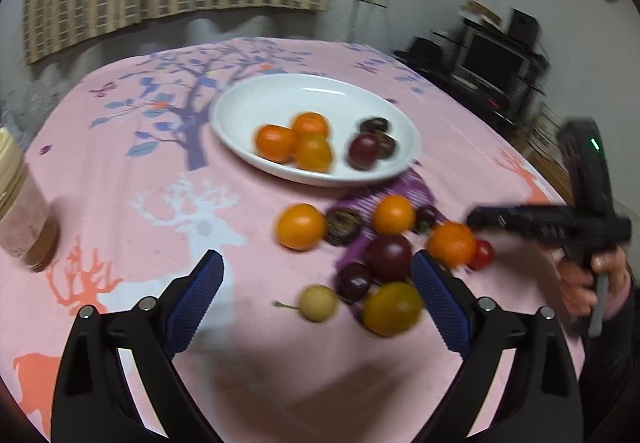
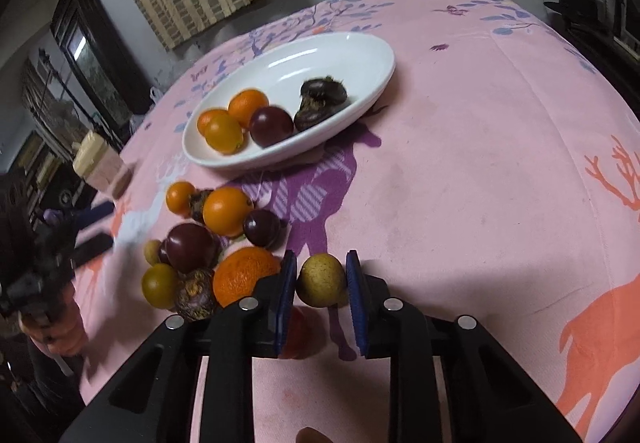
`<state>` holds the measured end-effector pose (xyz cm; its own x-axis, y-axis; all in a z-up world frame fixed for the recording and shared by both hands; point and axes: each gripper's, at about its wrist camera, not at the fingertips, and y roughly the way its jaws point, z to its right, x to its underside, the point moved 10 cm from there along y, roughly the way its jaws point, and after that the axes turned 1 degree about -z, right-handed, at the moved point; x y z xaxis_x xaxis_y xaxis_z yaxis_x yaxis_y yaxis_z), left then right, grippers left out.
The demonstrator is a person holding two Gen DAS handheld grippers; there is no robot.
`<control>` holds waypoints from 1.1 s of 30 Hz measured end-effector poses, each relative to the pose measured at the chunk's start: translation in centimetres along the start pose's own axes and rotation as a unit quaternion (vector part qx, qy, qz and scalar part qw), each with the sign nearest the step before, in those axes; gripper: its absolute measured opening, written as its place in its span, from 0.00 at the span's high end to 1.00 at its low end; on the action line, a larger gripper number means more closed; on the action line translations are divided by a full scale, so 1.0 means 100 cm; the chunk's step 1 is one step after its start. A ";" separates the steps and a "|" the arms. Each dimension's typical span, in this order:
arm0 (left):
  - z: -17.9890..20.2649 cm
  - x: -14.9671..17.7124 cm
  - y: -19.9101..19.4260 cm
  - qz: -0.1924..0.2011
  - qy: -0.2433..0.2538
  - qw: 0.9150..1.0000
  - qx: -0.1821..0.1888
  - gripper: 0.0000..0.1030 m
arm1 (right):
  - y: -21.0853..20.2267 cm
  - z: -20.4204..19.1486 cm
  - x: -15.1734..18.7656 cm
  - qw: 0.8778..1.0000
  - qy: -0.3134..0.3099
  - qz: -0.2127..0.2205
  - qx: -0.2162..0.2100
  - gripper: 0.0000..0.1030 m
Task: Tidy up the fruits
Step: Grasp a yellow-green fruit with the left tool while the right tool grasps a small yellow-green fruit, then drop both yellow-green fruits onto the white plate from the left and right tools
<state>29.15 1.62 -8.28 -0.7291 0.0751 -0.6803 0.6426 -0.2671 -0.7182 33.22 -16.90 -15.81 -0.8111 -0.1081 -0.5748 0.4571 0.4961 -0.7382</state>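
Observation:
A white oval plate (image 1: 256,99) (image 2: 360,55) on the pink tablecloth holds three orange fruits (image 1: 294,139) (image 2: 236,115), a dark red plum (image 1: 364,151) (image 2: 272,125) and dark brown fruits (image 1: 380,133) (image 2: 320,99). A loose pile of fruits (image 1: 384,243) (image 2: 208,239) lies in front of the plate. My right gripper (image 2: 321,277) is shut on a small yellow-green fruit (image 2: 322,279) at the pile's right edge. My left gripper (image 1: 318,275) is open and empty, low over the table, with a pale yellow fruit (image 1: 318,303) and the pile between and beyond its fingers.
A jar with a pale lid (image 1: 20,211) (image 2: 100,163) stands at the table's left side. The pink tablecloth (image 1: 120,171) (image 2: 480,163) covers a round table. Dark furniture and a screen (image 1: 496,59) stand beyond the table's right edge.

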 end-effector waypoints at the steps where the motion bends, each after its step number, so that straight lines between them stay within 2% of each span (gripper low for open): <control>1: 0.011 0.005 0.001 -0.009 0.019 1.000 0.016 0.21 | -0.002 0.001 -0.002 1.000 0.003 0.005 0.000 0.75; 3: 0.028 0.017 0.003 -0.023 0.056 0.998 0.031 0.35 | -0.004 0.003 -0.003 1.000 0.009 0.008 0.000 0.75; 6: 0.047 0.033 0.007 -0.037 0.100 0.994 0.028 0.45 | -0.005 0.004 -0.004 1.000 0.010 0.011 0.004 0.75; 8: 0.054 0.040 0.011 -0.042 0.118 0.992 0.020 0.48 | -0.006 0.004 -0.004 1.000 0.009 0.015 0.005 0.75; 15: 0.054 0.043 0.024 -0.054 0.129 0.990 -0.003 0.54 | -0.010 0.002 -0.006 1.000 0.008 0.022 0.003 0.75; 27: 0.053 0.043 0.035 -0.071 0.126 0.990 -0.008 0.59 | -0.011 0.000 -0.005 1.000 0.004 0.023 0.004 0.75; 33: 0.051 0.042 0.032 -0.066 0.113 0.991 -0.005 0.61 | -0.014 -0.003 -0.006 1.000 -0.002 0.031 0.003 0.75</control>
<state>26.94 -3.80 -12.74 -0.7363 0.3223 -0.5949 0.5480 -0.2317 -0.8038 32.98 -17.31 -14.29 -0.7795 -0.0805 -0.6212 0.5091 0.4963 -0.7032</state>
